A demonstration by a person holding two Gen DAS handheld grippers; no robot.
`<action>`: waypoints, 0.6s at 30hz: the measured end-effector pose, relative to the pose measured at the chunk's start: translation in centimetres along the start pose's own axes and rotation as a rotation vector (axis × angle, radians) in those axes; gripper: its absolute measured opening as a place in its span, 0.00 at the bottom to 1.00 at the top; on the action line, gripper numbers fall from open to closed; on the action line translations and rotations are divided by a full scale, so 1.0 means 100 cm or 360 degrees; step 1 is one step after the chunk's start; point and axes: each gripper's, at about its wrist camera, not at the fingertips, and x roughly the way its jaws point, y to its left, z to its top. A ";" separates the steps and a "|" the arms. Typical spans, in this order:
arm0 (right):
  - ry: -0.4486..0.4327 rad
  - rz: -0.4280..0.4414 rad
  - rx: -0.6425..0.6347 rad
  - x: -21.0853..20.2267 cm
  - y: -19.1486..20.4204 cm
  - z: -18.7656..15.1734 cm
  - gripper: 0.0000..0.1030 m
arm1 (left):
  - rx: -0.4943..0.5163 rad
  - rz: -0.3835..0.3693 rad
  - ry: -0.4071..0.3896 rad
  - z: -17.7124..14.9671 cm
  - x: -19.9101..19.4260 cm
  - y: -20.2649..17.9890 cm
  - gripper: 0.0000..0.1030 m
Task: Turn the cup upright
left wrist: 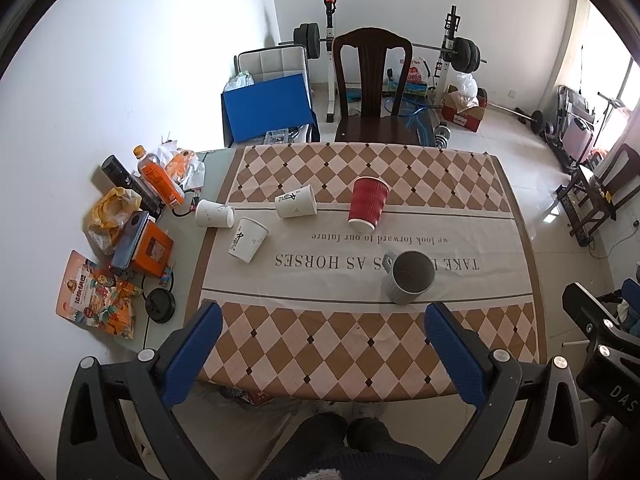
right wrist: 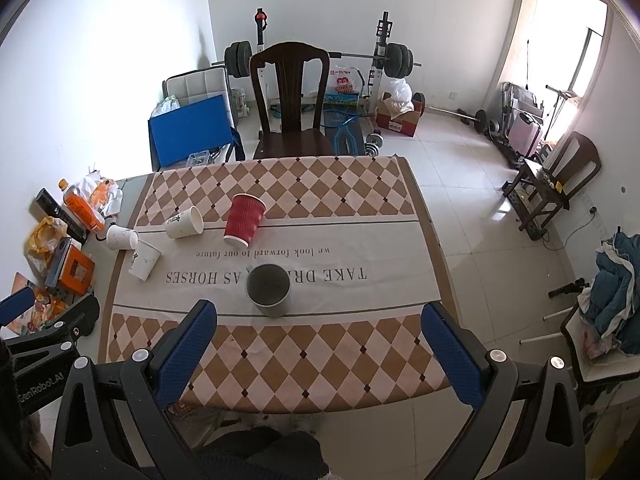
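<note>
A red ribbed paper cup [left wrist: 368, 204] [right wrist: 244, 219] stands mouth down near the middle of the tablecloth. A grey mug [left wrist: 409, 276] [right wrist: 269, 289] stands upright in front of it. Three white paper cups sit to the left: one on its side [left wrist: 296, 201] [right wrist: 184, 222], one on its side off the cloth [left wrist: 214, 213] [right wrist: 121, 237], one upside down [left wrist: 248, 239] [right wrist: 144, 259]. My left gripper [left wrist: 324, 324] and right gripper [right wrist: 320, 322] are both open and empty, held above the near edge of the table.
Clutter lies on the table's left side: an orange bottle [left wrist: 158, 178], a yellow bag [left wrist: 112, 210], an orange box [left wrist: 150, 252], a snack packet [left wrist: 96, 300]. A dark wooden chair [left wrist: 372, 88] stands behind the table. Weights rack and boxes stand beyond.
</note>
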 end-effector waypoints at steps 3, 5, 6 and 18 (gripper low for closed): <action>-0.0002 0.0001 -0.0002 0.000 0.001 0.000 1.00 | -0.0001 0.0001 -0.0005 -0.001 -0.002 0.001 1.00; -0.0002 0.0004 0.0000 0.000 0.001 0.000 1.00 | -0.0001 -0.0002 -0.0005 0.000 -0.003 0.002 1.00; -0.0005 0.0004 -0.0002 -0.001 0.002 0.001 1.00 | 0.0000 0.0000 -0.0004 0.000 -0.002 0.001 1.00; -0.0004 0.0004 -0.0001 -0.001 0.003 0.000 1.00 | 0.0003 -0.0002 -0.0005 -0.001 -0.004 0.003 1.00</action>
